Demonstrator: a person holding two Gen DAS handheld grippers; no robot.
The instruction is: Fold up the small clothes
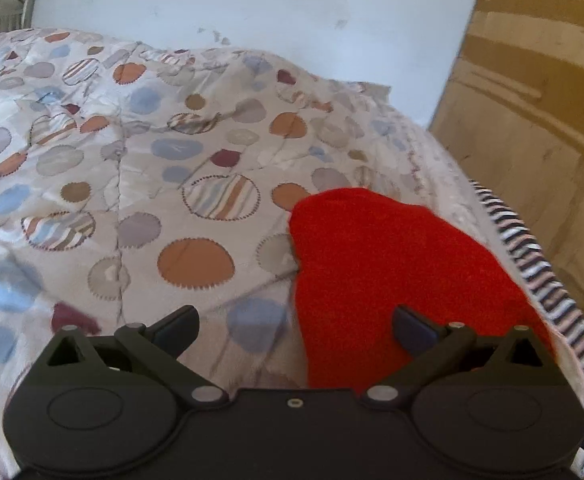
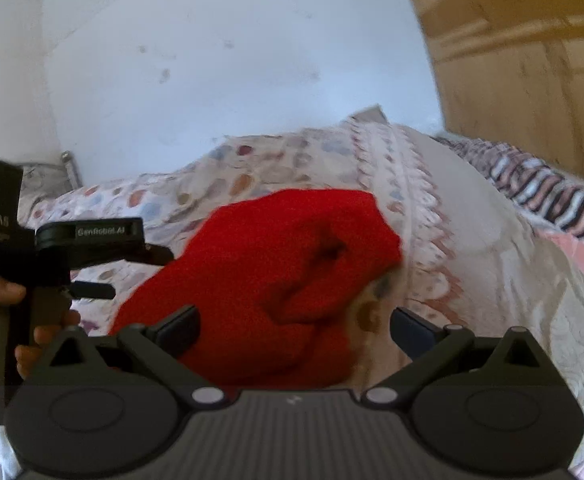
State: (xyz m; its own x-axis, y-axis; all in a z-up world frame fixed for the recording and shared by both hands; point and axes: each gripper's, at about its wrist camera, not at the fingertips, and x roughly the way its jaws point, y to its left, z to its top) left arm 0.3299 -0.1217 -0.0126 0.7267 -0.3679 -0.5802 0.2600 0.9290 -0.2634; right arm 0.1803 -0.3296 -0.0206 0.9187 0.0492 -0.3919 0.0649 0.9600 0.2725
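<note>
A small red knit garment (image 1: 392, 272) lies rumpled on the patterned quilt (image 1: 152, 168) near the bed's right edge. In the right wrist view the red garment (image 2: 268, 280) is bunched with a fold in its middle. My left gripper (image 1: 295, 330) is open and empty, just above the garment's left edge. It also shows at the left of the right wrist view (image 2: 132, 272), held in a hand, jaws apart. My right gripper (image 2: 295, 330) is open and empty, low over the garment's near side.
The quilt (image 2: 472, 272) covers the bed. A striped sheet (image 1: 532, 264) runs along the bed's right edge. A white wall (image 1: 252, 4) stands behind, a wooden wardrobe (image 1: 540, 92) at the right, a metal bed frame (image 1: 8, 4) at far left.
</note>
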